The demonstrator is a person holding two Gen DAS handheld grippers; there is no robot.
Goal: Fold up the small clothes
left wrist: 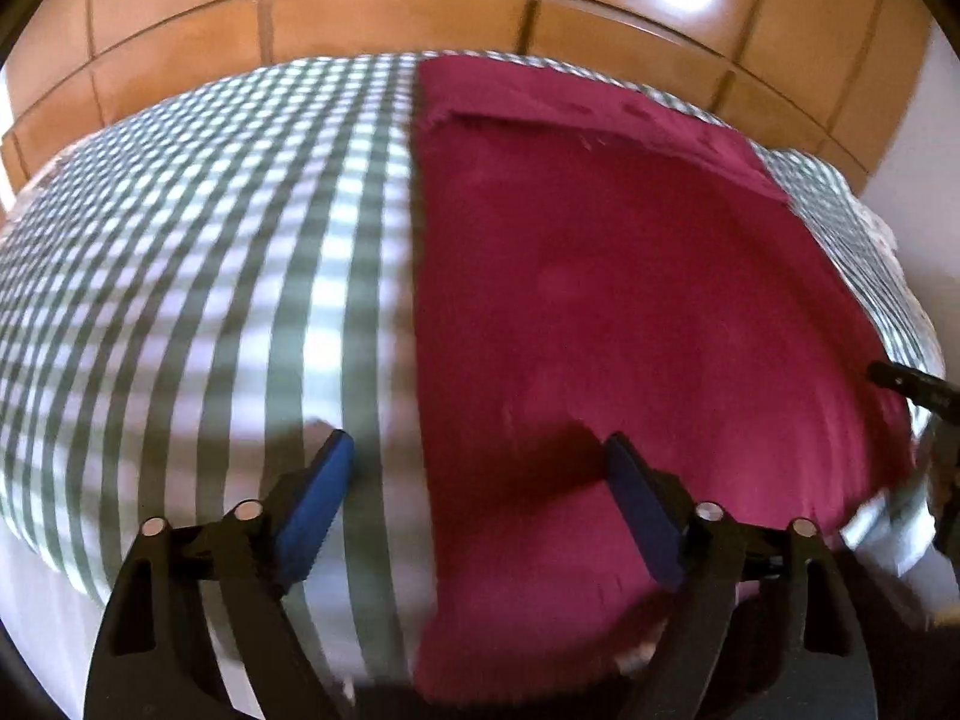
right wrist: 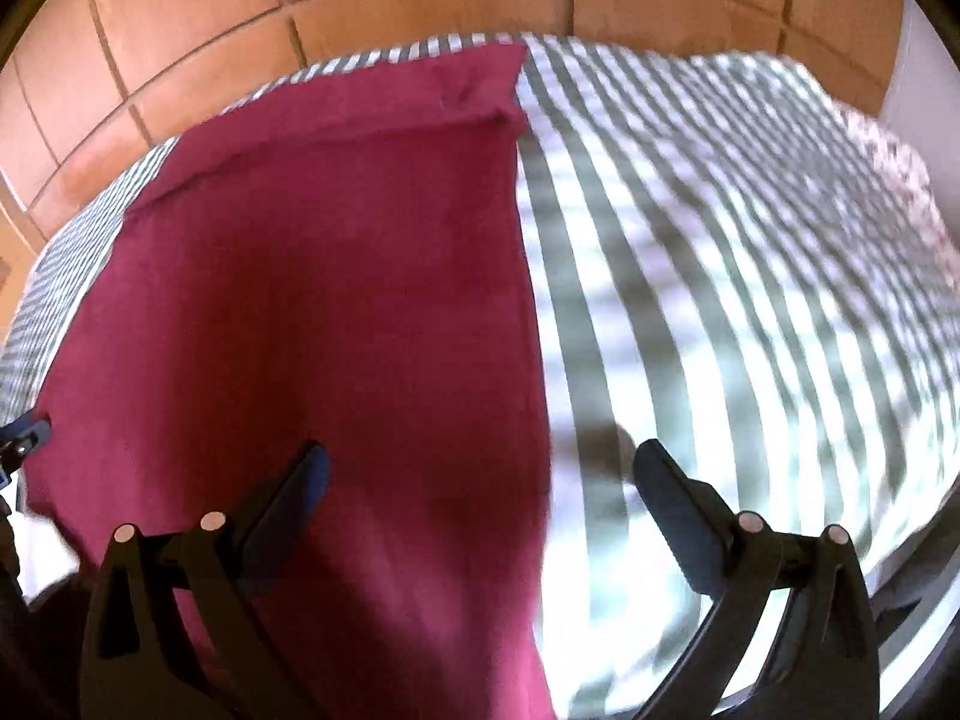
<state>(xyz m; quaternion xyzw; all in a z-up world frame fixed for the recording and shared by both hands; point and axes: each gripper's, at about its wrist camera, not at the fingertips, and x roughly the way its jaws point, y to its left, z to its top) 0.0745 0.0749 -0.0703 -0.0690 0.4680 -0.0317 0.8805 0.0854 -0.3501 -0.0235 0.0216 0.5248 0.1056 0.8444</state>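
I have the left gripper [left wrist: 477,450] spread wide, and nothing is caught between its blue pads [left wrist: 312,504]. From the left wrist camera it straddles the left edge of the crimson cloth [left wrist: 600,312]: one finger is over the green-and-white checked cover [left wrist: 210,276], the other is over the cloth. Whether either tip touches the fabric I cannot tell, since the picture is smeared by motion.

The right gripper [right wrist: 477,462] is also wide apart and empty. In its own camera it straddles the right edge of the crimson cloth [right wrist: 336,312], with one finger above the cloth and the other above the checked cover [right wrist: 720,300]. Again I cannot say whether the tips are in contact with anything.

The cloth lies flat on the checked cover, spread out as a broad rectangle. Its far end carries a folded-over band with a raised hem line running across it. The near end of the cloth runs down past the fingers and out of sight at the bottom of both views.

At the right margin of the left camera I see a dark part of the right gripper [left wrist: 912,387] near the right edge of the cloth. At the left margin of the right camera I see a tip of the left gripper [right wrist: 24,435] at the left edge of the cloth.

Beyond the cover lies a floor of orange-brown tiles [left wrist: 420,6].
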